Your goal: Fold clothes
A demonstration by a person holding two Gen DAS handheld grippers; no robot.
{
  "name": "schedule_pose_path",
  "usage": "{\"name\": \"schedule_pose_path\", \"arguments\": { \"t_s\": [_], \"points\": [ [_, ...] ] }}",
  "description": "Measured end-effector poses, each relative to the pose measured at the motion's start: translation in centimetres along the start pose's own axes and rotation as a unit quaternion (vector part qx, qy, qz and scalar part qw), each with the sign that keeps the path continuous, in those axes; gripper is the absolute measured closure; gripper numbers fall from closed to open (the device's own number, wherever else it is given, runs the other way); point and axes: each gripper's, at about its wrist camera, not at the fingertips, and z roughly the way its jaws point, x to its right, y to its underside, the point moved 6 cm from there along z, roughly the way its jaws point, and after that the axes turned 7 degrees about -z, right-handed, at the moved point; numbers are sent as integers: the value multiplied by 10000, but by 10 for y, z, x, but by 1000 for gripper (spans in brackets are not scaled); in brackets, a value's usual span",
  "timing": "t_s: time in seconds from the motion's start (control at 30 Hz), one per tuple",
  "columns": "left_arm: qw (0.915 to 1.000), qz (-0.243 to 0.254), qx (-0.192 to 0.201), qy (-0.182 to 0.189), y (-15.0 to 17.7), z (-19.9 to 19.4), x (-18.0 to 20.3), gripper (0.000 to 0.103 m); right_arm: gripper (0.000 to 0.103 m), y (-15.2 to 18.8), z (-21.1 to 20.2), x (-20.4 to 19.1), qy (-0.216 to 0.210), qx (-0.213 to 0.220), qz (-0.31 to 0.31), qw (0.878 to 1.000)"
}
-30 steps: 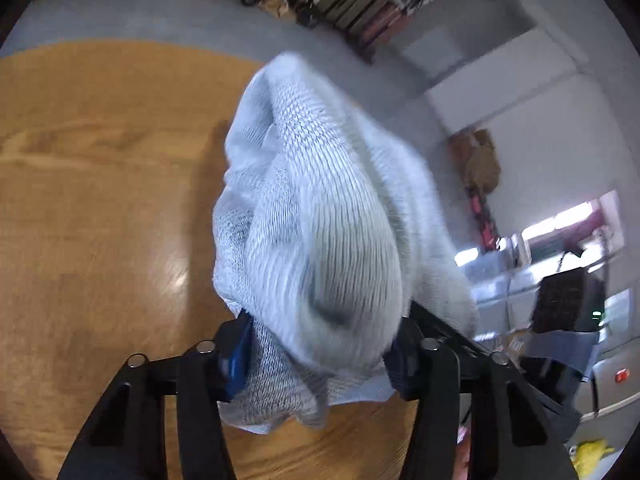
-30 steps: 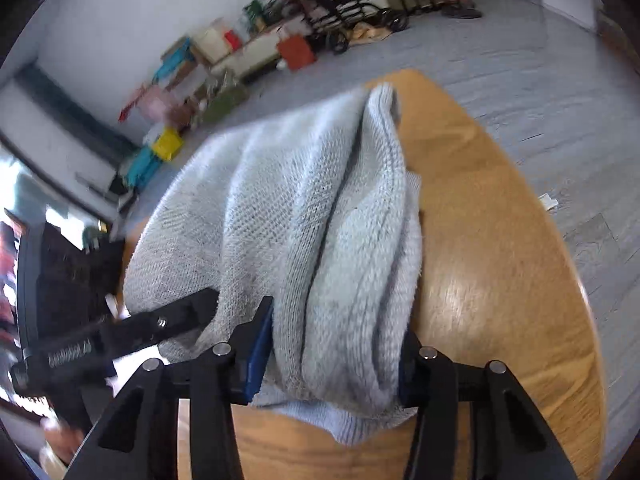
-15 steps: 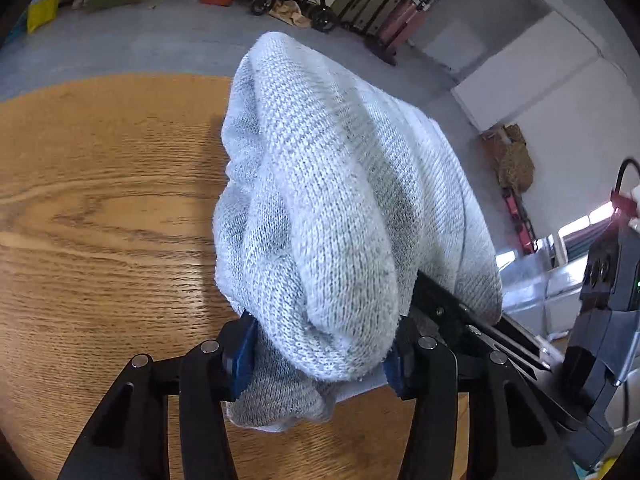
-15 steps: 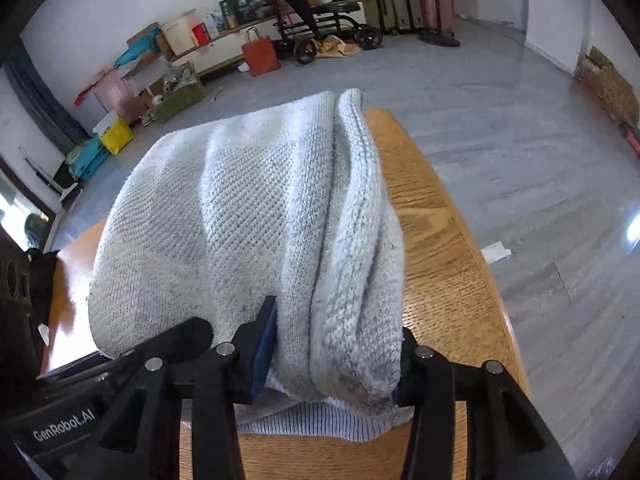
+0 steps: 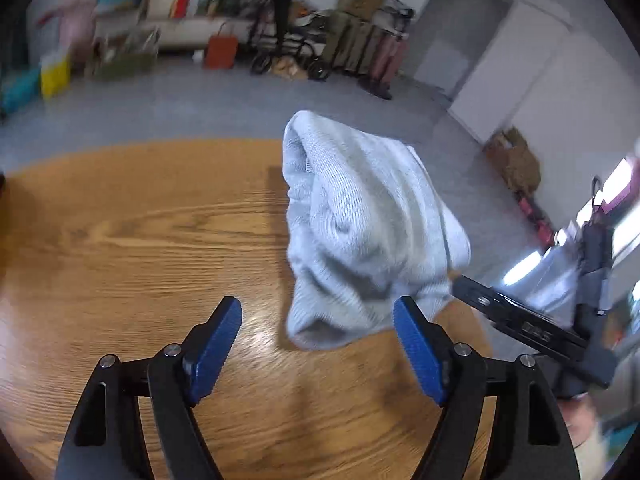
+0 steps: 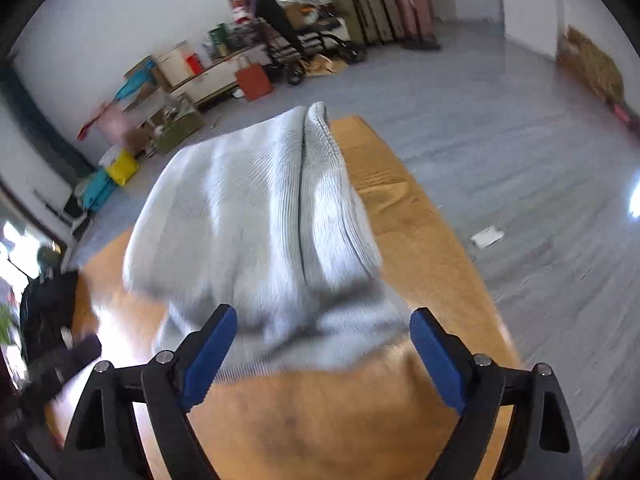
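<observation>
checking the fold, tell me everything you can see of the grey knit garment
The grey knit garment is pale grey with ribbed knit texture, apparently soft wool or cotton. It lies bunched in a thick, rounded fold on the wooden table, one rolled edge running along its top. Both the left gripper and right gripper are opening, their blue pads clear of the cloth, its near edge lying between the right one's.

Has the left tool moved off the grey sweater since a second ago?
Yes. The left tool has backed away toward the viewer over the wooden table, jaws opening, leaving the grey sweater lying free.

storage-like room: stacked boxes [image 6: 176,64], suitcases [image 6: 384,12], bare floor [image 6: 500,128].
</observation>
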Motion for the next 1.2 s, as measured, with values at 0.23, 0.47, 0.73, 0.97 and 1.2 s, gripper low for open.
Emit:
{"name": "schedule_pose_path", "arguments": {
  "t_s": [0.23, 0.47, 0.73, 0.97, 1.2],
  "points": [
    [9999, -29, 154, -17, 43, -44, -34, 24, 10, 51, -44, -12, 11, 132, -964, 9953],
    [9975, 305, 617, -187, 55, -67, -22, 23, 7, 38, -36, -11, 134, 489, -1244, 9909],
    [9975, -130, 626, -316, 15, -35, -15, 25, 59, 2, -33, 3, -143, 546, -809, 9951],
    [9972, -362, 458, -474, -40, -4, -11, 84, 69, -65, 10, -5, -311, 563, -590, 9962],
    [9959, 99, 233, -870, -46, 43, -10, 85, 70, -87, 81, 1, -411, 43, -17, 9991]
  ]
}}
